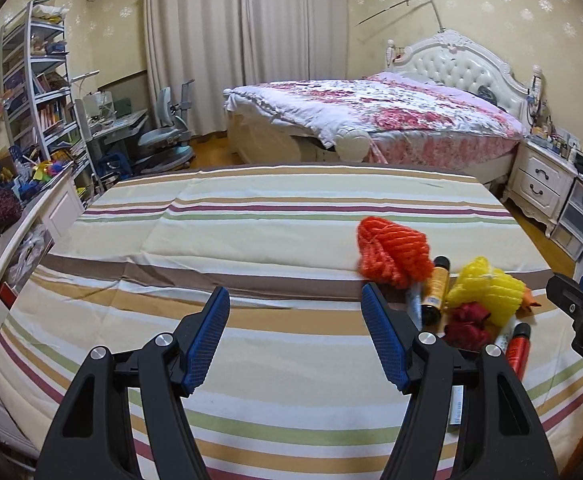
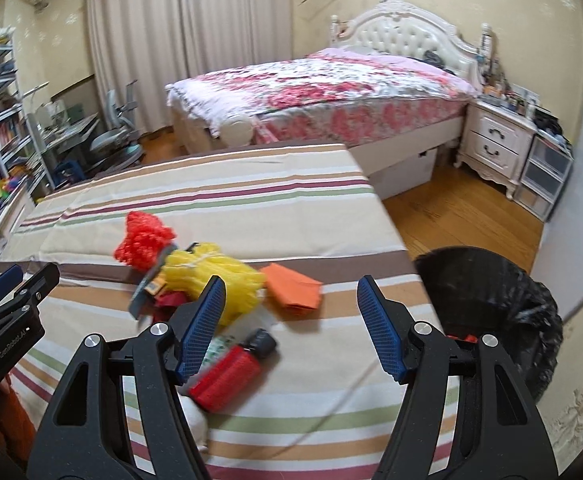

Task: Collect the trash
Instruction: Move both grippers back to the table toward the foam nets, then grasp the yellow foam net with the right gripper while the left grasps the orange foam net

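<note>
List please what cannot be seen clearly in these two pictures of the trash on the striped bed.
- Inside of the black bin bag: right wrist view, hidden by its own rim and the right gripper.
- Red bottle label: right wrist view, blurred.
- White thing under it: covered by the gripper finger.
- Dark red item: left wrist view, partly hidden behind the left gripper and yellow net.

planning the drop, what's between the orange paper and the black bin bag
Only bare striped sheet, then the bed's edge; the orange paper lies apart from the black bin bag, which stands beside the bed. This shows in the right wrist view.
</note>
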### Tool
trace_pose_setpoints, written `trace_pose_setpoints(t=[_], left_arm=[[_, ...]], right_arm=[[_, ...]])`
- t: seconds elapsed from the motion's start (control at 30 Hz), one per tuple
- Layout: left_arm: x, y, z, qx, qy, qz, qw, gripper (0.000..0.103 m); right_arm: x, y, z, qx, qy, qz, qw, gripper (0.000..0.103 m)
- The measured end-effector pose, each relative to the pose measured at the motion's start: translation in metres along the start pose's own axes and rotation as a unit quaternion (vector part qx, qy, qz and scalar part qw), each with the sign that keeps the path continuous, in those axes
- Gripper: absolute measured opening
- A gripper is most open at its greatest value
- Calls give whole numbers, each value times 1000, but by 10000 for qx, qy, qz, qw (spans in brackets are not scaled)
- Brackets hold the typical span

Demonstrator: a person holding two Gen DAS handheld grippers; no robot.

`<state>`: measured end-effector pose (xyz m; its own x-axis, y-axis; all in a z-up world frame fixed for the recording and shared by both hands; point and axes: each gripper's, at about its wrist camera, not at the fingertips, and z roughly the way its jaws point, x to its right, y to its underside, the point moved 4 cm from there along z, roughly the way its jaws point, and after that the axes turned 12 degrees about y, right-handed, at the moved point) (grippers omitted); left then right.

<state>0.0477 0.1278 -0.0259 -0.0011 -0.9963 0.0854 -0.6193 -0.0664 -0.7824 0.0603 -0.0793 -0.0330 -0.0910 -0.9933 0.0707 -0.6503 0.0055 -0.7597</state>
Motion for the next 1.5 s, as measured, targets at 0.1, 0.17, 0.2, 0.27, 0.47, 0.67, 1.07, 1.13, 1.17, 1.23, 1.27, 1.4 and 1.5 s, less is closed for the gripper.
trace_pose_setpoints(t=[0.1, 0.17, 0.2, 0.27, 0.47, 0.67, 1.07, 1.13, 1.17, 1.23, 1.27, 1.4, 1.5], left_arm=[[-15, 3, 2, -42, -87, -124, 9999, 66], [-22, 4, 4, -74, -115, -192, 9997, 66], [-24, 5, 4, -85, -117, -214, 9997, 66], [-28, 6, 4, -103, -112, -261, 9995, 66], [-31, 7, 10, -149, -46, -328, 9993, 67], [-30, 8, 15, -203, 16, -351, 9992, 67], [-17, -1, 20, -194, 189, -292, 9992, 68], [-12, -5, 23, -197, 269, -271, 9991, 68], [-9, -7, 24, -193, 304, -251, 9990, 68], [-2, -11, 26, -181, 359, -199, 9990, 68], [1, -13, 27, -181, 386, -177, 9989, 68], [18, -20, 35, -217, 579, -62, 9981, 73], [30, -22, 43, -271, 666, 67, 9974, 74]], right_arm=[[-17, -2, 6, -73, -88, -134, 9998, 67], [-25, -2, 13, -131, -68, -233, 9996, 67], [-29, -2, 16, -168, -52, -283, 9994, 67], [-36, -1, 21, -216, -5, -363, 9991, 67], [-49, 0, 31, -358, -21, -570, 9977, 63], [-57, 3, 38, -515, -168, -673, 9963, 51], [-48, -15, 25, -192, -157, -495, 9985, 38], [-42, -20, 24, -138, -115, -429, 9989, 38], [-38, -22, 24, -114, -89, -386, 9992, 38], [-30, -27, 25, -80, -42, -295, 9995, 38], [-26, -29, 25, -61, -3, -258, 9996, 38], [-4, -35, 30, 1, 186, -106, 9998, 38], [12, -38, 36, -25, 268, 42, 9996, 38]])
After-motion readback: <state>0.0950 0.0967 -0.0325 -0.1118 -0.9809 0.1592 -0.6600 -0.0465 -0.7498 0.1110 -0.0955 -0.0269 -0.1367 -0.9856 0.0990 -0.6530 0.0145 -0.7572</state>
